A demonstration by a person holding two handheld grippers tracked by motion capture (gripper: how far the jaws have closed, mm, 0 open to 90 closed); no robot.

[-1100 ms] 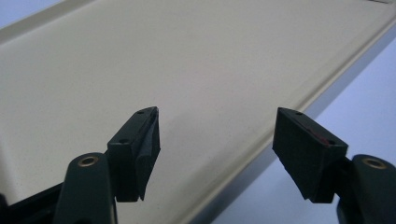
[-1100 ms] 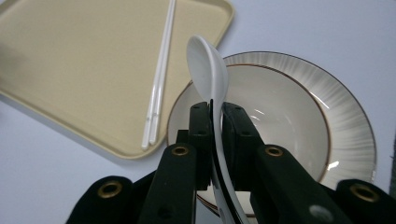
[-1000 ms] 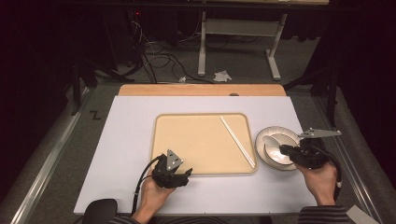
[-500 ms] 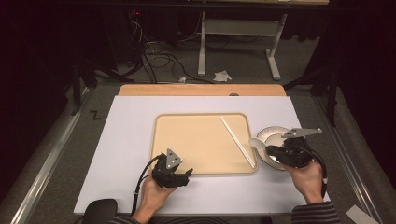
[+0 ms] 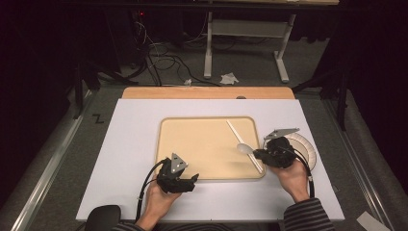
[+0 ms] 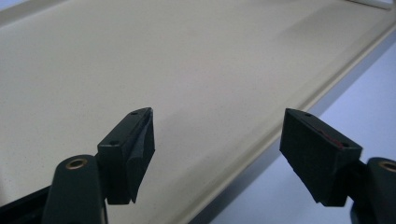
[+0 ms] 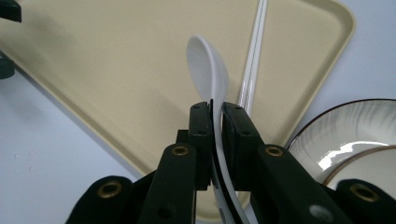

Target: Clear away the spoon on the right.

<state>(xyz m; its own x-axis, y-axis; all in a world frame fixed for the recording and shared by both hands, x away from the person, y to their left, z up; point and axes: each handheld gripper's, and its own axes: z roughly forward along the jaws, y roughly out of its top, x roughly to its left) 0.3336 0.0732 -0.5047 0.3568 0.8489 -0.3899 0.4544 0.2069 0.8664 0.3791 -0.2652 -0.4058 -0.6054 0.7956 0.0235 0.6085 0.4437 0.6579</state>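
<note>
A beige tray lies in the middle of the white board. A pair of white chopsticks rests along its right side. My right gripper is shut on the handle of a white spoon, whose bowl sticks out over the tray beside the chopsticks. In the right gripper view the jaws pinch the spoon edge-on. My left gripper sits at the tray's front edge. Its jaws have just been opening and stand wide over the tray rim with nothing between them.
A white plate with a dark rim sits right of the tray, partly under my right hand; the right gripper view shows its rim. The white board ends at a wooden strip at the far side.
My right gripper has carried the spoon leftward, from over the plate to over the tray's right side. The left hand has stayed in place.
</note>
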